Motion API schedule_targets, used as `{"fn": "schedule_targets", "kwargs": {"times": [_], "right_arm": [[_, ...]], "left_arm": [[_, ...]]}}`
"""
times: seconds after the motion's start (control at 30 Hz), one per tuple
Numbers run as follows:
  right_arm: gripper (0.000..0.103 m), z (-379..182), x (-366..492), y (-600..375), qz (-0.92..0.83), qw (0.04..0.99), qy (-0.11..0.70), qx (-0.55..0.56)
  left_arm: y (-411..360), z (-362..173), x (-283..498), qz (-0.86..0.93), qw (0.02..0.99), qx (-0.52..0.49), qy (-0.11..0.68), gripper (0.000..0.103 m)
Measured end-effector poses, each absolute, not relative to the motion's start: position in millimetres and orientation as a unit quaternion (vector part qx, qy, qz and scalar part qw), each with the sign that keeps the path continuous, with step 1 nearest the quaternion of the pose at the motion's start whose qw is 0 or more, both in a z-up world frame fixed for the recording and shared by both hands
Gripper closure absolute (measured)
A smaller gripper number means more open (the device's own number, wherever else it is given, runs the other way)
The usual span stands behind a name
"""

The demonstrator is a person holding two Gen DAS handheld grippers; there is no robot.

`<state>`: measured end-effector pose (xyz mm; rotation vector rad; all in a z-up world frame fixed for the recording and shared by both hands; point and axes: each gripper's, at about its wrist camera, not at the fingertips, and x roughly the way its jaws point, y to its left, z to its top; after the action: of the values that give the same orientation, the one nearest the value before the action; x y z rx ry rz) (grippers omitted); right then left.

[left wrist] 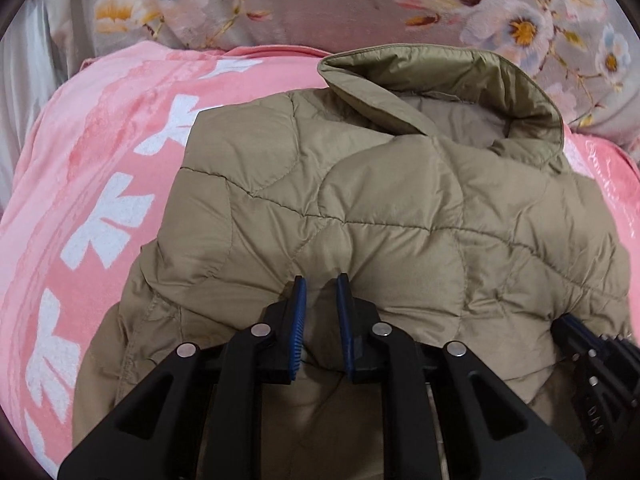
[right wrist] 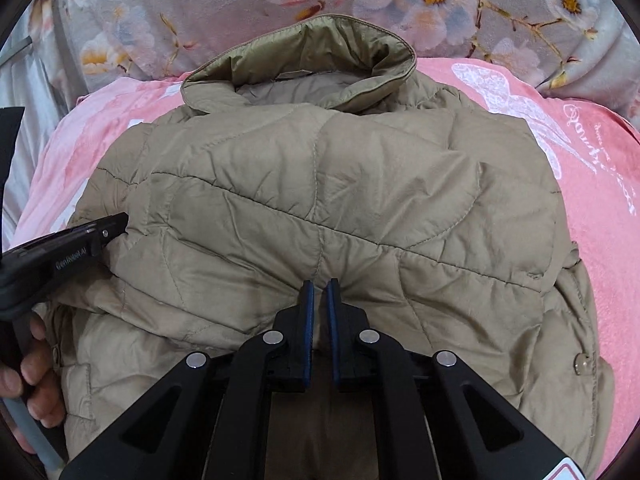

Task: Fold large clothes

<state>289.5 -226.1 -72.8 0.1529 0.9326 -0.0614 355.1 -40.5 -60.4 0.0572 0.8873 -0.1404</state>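
Quilting of a khaki jacket (left wrist: 380,208) is spread over a pink blanket (left wrist: 100,184), collar (left wrist: 448,80) toward twelve o'clock, so a lower fold can be carried up. At six o'clock in the left view, the left gripper (left wrist: 321,280) is clamped on a pinched ridge of jacket fabric. Likewise, the right gripper (right wrist: 320,286) is nearly closed on a thinner pinch, presumably keeping the edge level.

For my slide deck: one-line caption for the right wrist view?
Right gripper pinching the near edge of a khaki quilted jacket on a pink blanket.
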Motion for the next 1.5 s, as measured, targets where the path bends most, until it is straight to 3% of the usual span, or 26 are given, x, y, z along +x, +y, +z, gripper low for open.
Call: {"fn": "schedule_targets", "kwargs": {"times": [0.47,0.93,0.97,1.0,1.03,1.1,1.13,1.17,1.23,1.5], "right_arm": [[0.097,-78.8,289.1,-224.2,-0.033,0.895,0.438,0.076],[0.096,-70.2,274.8,-222.2,-0.024,0.892,0.447,0.057],[0.094,-65.3,270.6,-223.0,-0.017,0.892,0.448,0.055],[0.089,-59.1,266.5,-224.8,-0.008,0.893,0.447,0.054],[0.076,-48.3,262.3,-229.6,0.005,0.897,0.439,0.059],[0.052,-30.5,263.6,-239.8,0.006,0.905,0.419,0.075],[0.047,-21.0,268.6,-246.9,0.001,0.909,0.408,0.089],[0.045,-10.9,280.5,-257.1,0.001,0.909,0.400,0.116],[0.044,-1.6,308.1,-275.8,0.001,0.903,0.394,0.174],[0.046,-31.8,391.5,-304.9,-0.008,0.868,0.401,0.292]], "left_arm": [[-55.0,-69.1,344.5,-0.041,0.915,0.072,0.394,0.088],[-42.7,-60.6,327.0,-0.063,0.916,0.049,0.394,0.087],[-34.4,-54.0,324.9,-0.079,0.914,0.031,0.396,0.085],[-26.3,-46.4,323.4,-0.092,0.913,0.013,0.398,0.074],[-20.3,-39.3,322.9,-0.101,0.912,-0.003,0.397,0.057],[-4.8,-14.2,328.6,-0.118,0.913,-0.043,0.389,0.041],[-0.3,-1.7,335.1,-0.119,0.914,-0.066,0.383,0.040],[1.6,12.8,346.5,-0.124,0.912,-0.091,0.381,0.038],[-0.9,29.8,369.5,-0.138,0.903,-0.126,0.386,0.023],[-47.2,3.7,461.9,-0.147,0.862,-0.162,0.458,0.023]]}}
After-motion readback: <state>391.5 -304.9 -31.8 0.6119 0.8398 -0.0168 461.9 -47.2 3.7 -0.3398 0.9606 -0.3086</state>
